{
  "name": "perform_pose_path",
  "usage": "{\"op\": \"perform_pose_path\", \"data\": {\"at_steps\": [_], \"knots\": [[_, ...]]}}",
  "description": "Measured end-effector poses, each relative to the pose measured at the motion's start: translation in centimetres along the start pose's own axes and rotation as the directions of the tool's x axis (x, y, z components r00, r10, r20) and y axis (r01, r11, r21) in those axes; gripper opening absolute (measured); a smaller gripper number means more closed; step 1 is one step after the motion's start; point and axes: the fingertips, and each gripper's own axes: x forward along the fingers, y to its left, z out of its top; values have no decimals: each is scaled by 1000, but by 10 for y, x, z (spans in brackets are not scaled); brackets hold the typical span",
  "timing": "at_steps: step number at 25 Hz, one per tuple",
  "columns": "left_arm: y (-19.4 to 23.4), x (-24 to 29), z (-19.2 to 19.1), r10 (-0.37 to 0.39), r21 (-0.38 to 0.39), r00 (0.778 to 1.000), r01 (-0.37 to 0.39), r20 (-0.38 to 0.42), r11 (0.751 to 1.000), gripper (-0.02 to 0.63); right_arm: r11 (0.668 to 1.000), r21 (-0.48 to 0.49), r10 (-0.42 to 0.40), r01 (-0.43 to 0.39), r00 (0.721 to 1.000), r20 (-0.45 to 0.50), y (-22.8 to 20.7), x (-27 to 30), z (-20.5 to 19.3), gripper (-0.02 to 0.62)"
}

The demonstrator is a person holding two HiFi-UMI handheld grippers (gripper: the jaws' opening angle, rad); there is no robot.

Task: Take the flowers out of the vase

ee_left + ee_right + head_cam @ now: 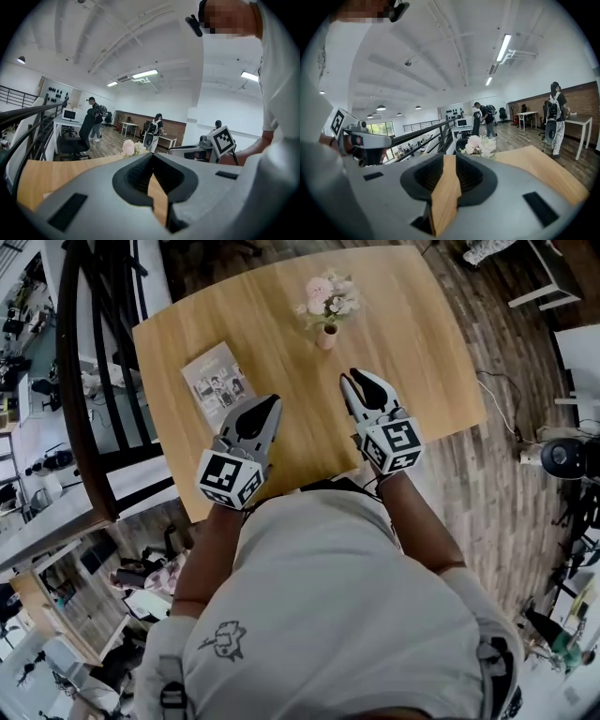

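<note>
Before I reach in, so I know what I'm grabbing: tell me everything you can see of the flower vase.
The vase is small, pale pinkish and possibly ceramic, standing upright on the wooden table toward its far side. A bunch of pink and white flowers with some green fills its mouth. Only the table touches it.

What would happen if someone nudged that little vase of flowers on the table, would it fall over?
Probably it tips easily: the vase looks small and narrow, while the flowers spread wider above it, so it seems top-heavy. Being so small, it likely feels light to lift. On the smooth wooden table it may slide first.
</note>
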Motion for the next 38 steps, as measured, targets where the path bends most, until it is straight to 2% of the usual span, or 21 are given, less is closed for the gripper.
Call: {"op": "perform_pose_path", "data": {"at_steps": [10,20,25,32,38], "knots": [[14,57,-19,54,-35,998,-55,-33,998,5,997,33,75,-71,989,-131,-55,58,-52,146],[34,104,-35,65,-37,997,-67,-49,997,5,997,25,72,-68,980,-187,-99,124,-78,183],[46,116,-48,75,-42,995,-78,-70,996,5,997,46,67,-58,975,-212,-112,145,-95,195],[57,123,-56,92,-60,993,-97,-79,994,5,998,3,59,-60,962,-266,-116,172,-114,219],[56,126,-59,94,-68,992,-100,-85,993,5,999,2,49,-50,963,-267,-123,184,-115,218]]}}
